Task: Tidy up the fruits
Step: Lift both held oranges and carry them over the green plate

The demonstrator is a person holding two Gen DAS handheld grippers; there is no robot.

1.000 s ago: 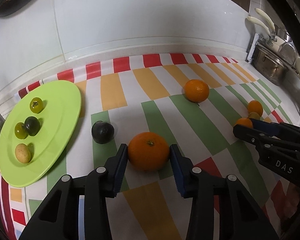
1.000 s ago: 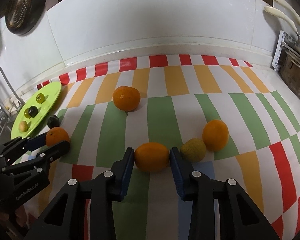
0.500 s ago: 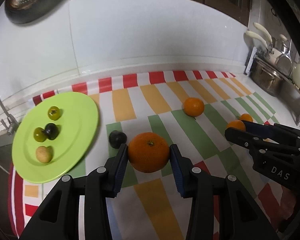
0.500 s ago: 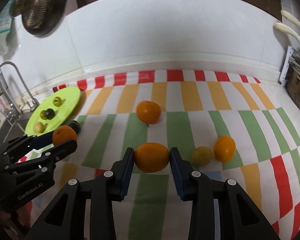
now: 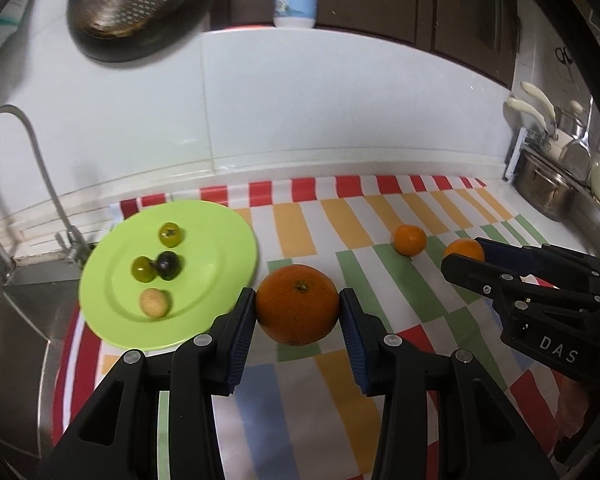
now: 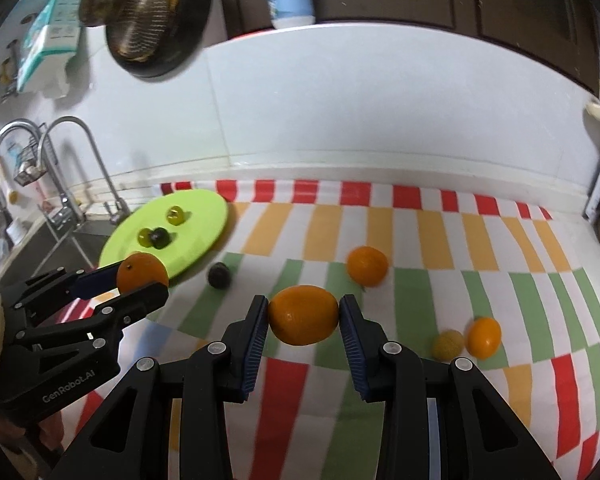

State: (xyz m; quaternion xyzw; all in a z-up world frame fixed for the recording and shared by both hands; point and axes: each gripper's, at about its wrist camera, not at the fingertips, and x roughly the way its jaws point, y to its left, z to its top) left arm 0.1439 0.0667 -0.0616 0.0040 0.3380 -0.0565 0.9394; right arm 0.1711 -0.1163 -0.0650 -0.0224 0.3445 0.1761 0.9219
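Between each tool's pads, an orange (image 5: pixel 297 304)

A lime-green plate (image 5: pixel 220 240) holding 2 olive-green fruits (image 5: pixel 143 269), 1 near-black (image 5: pixel 168 265) and 1 tan (image 5: pixel 153 302), on a red, orange, green and white striped cloth (image 5: pixel 340 216) beside bright oranges (image 5: pixel 297 304).

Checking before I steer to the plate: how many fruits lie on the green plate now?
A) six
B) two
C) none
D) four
D: the green plate carries four small fruits: two green ones, a dark one and a tan one; the oranges are all off it.
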